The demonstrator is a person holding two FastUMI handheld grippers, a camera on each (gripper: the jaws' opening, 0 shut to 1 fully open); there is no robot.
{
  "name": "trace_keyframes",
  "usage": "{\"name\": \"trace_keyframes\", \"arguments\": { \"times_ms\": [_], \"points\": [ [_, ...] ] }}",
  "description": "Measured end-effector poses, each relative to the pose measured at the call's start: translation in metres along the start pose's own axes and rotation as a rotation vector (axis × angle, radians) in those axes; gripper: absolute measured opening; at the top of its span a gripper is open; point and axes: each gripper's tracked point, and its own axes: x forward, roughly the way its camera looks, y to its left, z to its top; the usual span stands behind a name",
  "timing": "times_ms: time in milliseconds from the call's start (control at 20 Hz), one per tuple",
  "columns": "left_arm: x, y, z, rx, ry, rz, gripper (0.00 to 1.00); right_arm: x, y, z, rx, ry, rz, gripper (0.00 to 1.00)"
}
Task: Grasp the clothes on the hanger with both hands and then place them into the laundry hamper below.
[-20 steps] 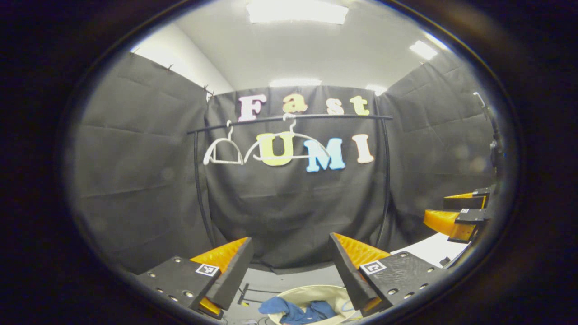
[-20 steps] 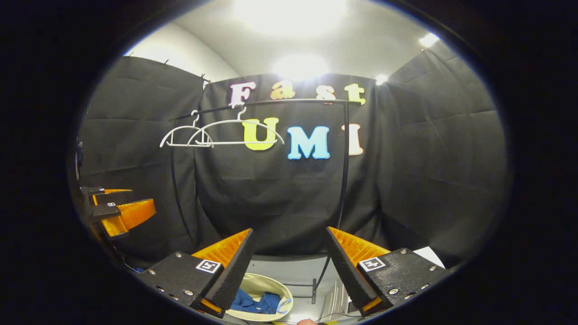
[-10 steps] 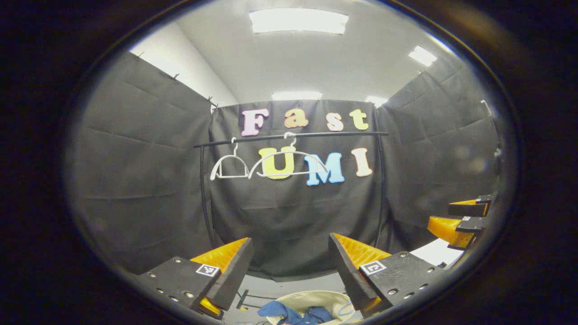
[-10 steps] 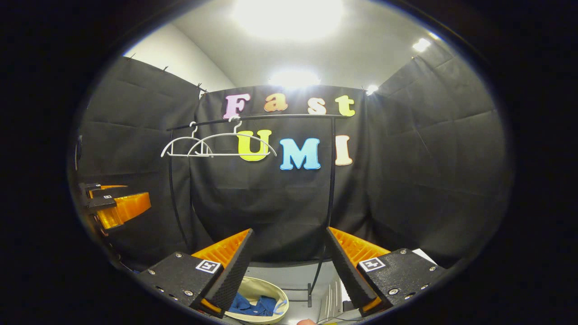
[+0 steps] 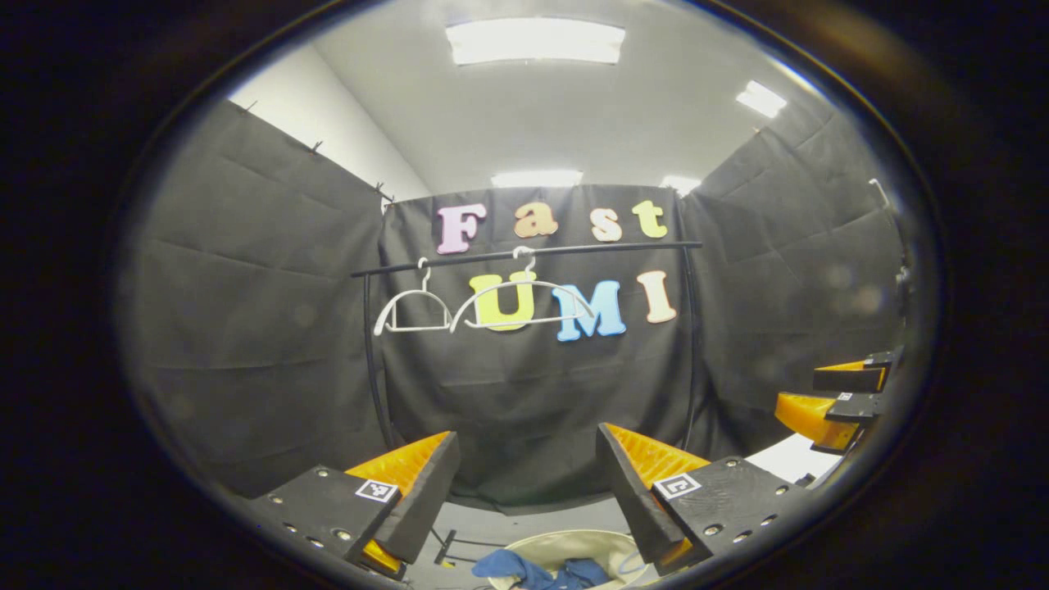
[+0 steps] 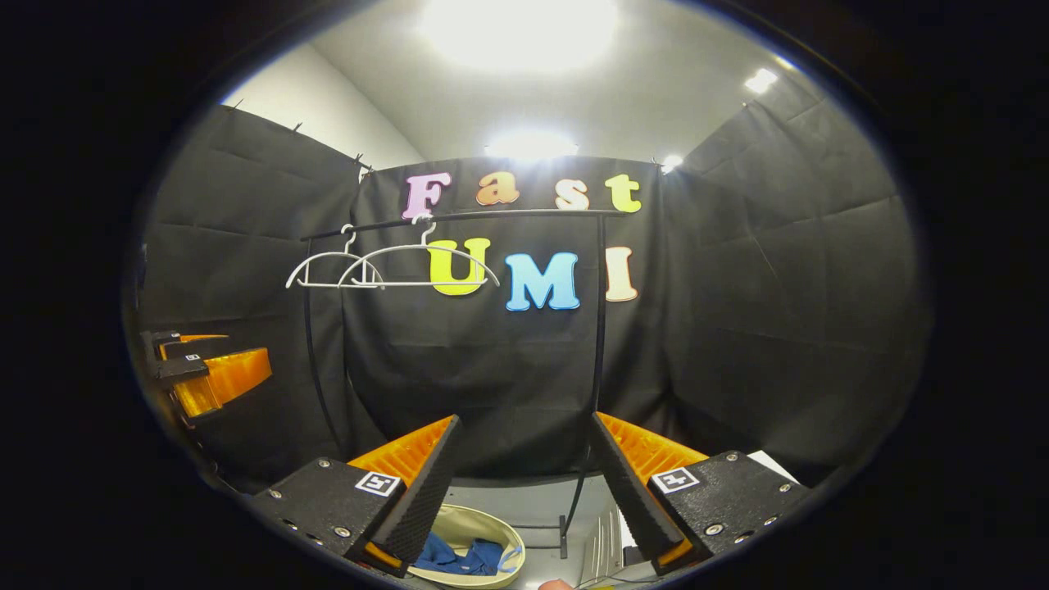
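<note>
In the left gripper view, your left gripper (image 5: 524, 483) is held with its fingers spread wide and nothing between them. Past them stands the clothes rail (image 5: 524, 251), and two bare white hangers (image 5: 459, 307) hang from the left half of its bar, one beside the other. Low between your fingers sits the laundry hamper (image 5: 574, 542), with the blue clothes (image 5: 533, 567) lying inside it, bunched toward its left side. At the right edge of this view you can see your right gripper (image 5: 836, 393); its fingers stand a little apart here.

In the right gripper view, your right gripper (image 6: 524, 479) is likewise spread, gripping nothing. The rail (image 6: 459, 218) carries the same two hangers (image 6: 385, 270) near its left end. The hamper (image 6: 479, 533) shows at the bottom, just right of your left finger, and the blue clothes (image 6: 459, 557) rest in it. Your left gripper (image 6: 209, 373) shows at the left edge, well apart from the hamper.
</note>
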Motion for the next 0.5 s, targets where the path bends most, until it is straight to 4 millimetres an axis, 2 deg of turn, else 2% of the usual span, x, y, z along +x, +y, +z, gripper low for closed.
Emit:
{"name": "trace_keyframes", "arguments": {
  "times_ms": [200,500],
  "points": [
    [0.000,0.001,-0.001,-0.002,-0.003,0.004,0.98,0.002,-0.002,-0.001,0.004,-0.002,-0.012,0.95],
    [0.012,0.003,-0.001,-0.005,-0.006,0.004,0.99,0.010,-0.002,-0.001,0.005,-0.005,-0.024,0.95]
  ]
}}
